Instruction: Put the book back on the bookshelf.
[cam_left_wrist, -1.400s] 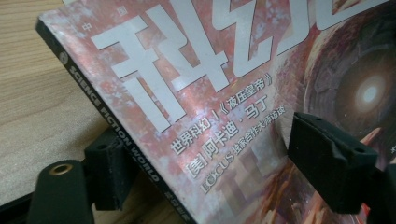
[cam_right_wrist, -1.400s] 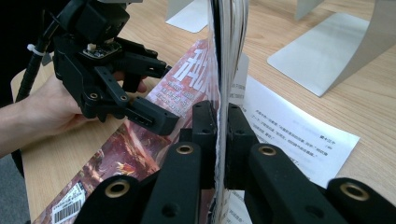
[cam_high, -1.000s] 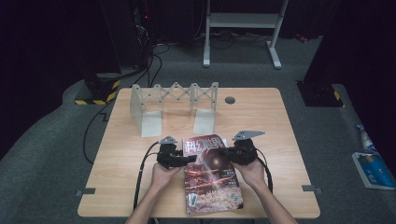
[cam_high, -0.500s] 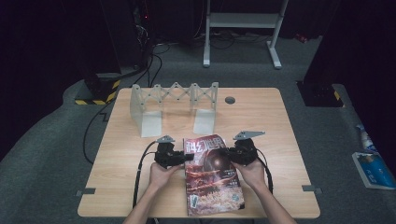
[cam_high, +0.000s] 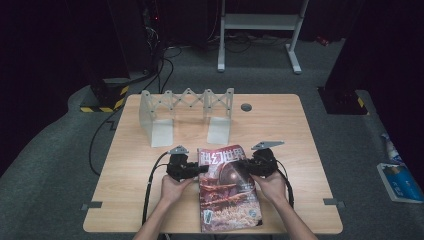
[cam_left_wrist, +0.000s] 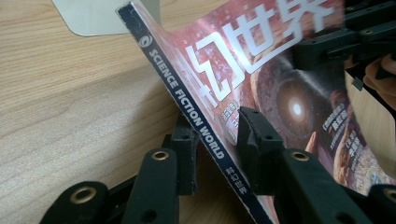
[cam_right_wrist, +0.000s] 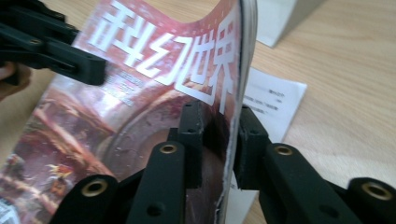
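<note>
The magazine (cam_high: 227, 187), red-covered with large white lettering and "SCIENCE FICTION WORLD" down its dark spine, is lying on the bench (cam_high: 135, 165) between the two tools, its far end lifting. The left tool (cam_high: 192, 170) is clamping the spine edge; the right tool (cam_high: 248, 167) is clamping the opposite edge. Since a second ago, both tools are sitting slightly farther up the magazine.

Both forearms reached in from the near edge, the left tongs (cam_high: 199, 169) and right tongs (cam_high: 246, 165) pointing inward toward each other, each pair of jaws closed down upon something thin between them.
</note>
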